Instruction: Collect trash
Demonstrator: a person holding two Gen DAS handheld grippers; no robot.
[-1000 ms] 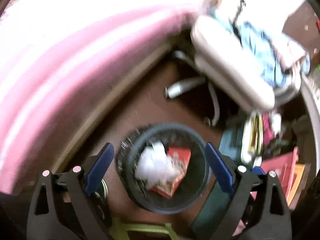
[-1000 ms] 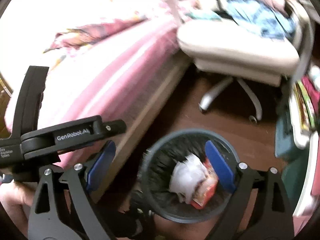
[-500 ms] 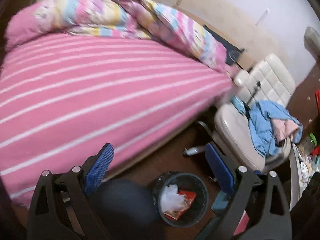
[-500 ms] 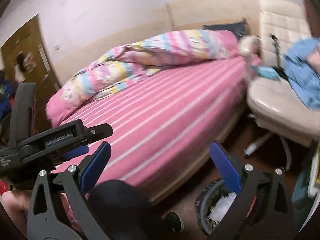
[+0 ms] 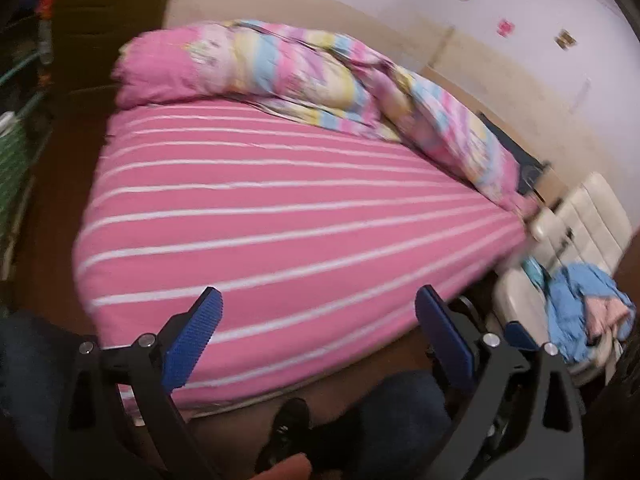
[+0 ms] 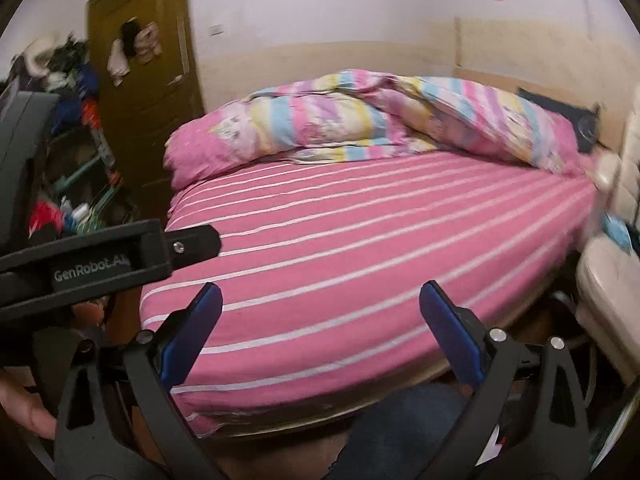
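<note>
No trash and no bin show in either view now. My left gripper (image 5: 318,306) is open and empty, held above the near edge of a bed with a pink striped sheet (image 5: 280,216). My right gripper (image 6: 320,302) is open and empty too, facing the same bed (image 6: 380,232). The body of the left gripper (image 6: 100,260) shows at the left of the right wrist view, with a hand on it.
A rolled pastel duvet (image 5: 320,72) lies along the far side of the bed. A cream office chair (image 5: 560,264) with blue clothes (image 5: 580,304) stands at the right. A brown door (image 6: 148,80) and cluttered shelves (image 6: 68,160) are at the left. The person's legs (image 5: 400,412) are below.
Both grippers have tilted up and away from the dark bin holding white and red trash. The bin has left both views and the bed now fills them.
</note>
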